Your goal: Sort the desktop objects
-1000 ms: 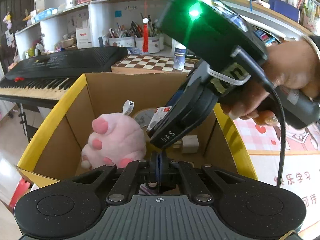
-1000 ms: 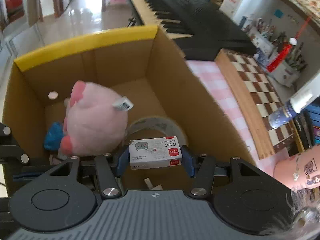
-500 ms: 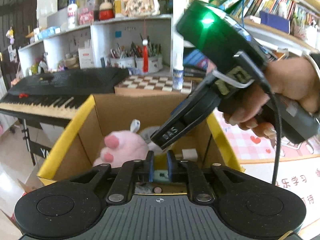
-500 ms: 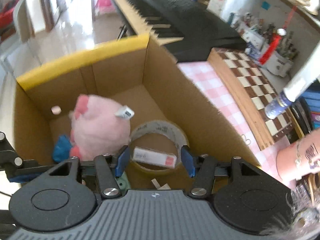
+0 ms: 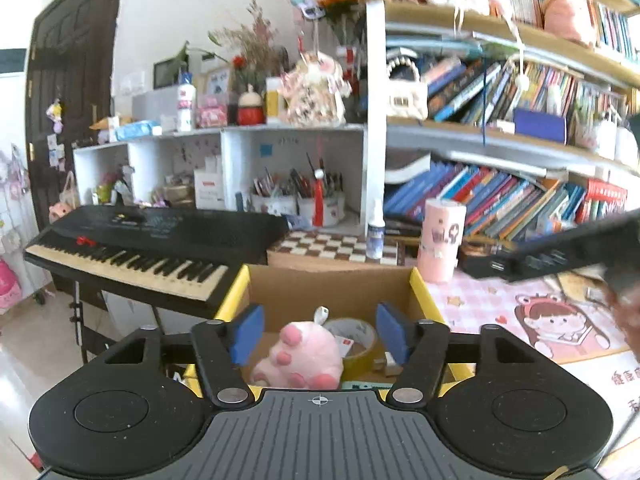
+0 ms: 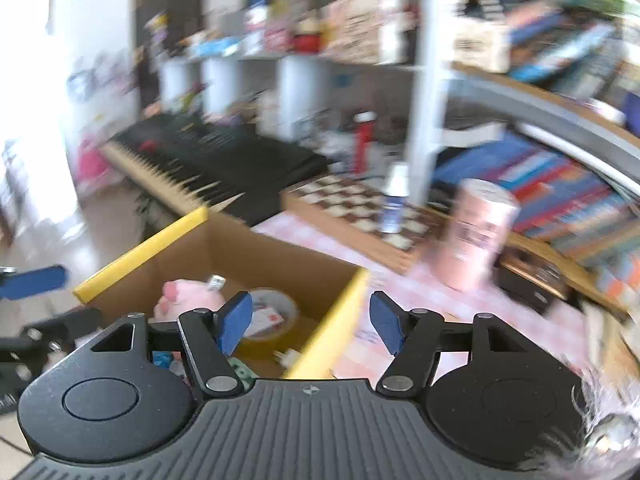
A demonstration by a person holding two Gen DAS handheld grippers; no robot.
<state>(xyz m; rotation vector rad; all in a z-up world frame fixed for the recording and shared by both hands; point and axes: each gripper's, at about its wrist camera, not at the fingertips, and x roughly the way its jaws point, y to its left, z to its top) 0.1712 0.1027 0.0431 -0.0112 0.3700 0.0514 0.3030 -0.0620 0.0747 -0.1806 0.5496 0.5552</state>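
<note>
A cardboard box with yellow rim (image 5: 420, 284) (image 6: 140, 256) holds a pink plush toy (image 5: 304, 354) (image 6: 188, 300), a tape roll (image 5: 354, 334) (image 6: 276, 308) and a small white-and-red box (image 5: 344, 345) (image 6: 266, 316) lying in the roll. My left gripper (image 5: 318, 332) is open and empty, above the near side of the box. My right gripper (image 6: 310, 324) is open and empty, above the box's right rim. The right wrist view is blurred by motion.
A black keyboard (image 5: 152, 240) stands left of the box. Behind it are a chessboard (image 5: 332, 246), a small bottle (image 5: 375, 236) and a pink cylinder (image 5: 440, 240) on a pink checked mat (image 5: 500, 304). Bookshelves fill the back.
My right gripper let go of the small white-and-red box, which now lies in the tape roll, then lifted and swung right. My left gripper opened and rose away from the box.
</note>
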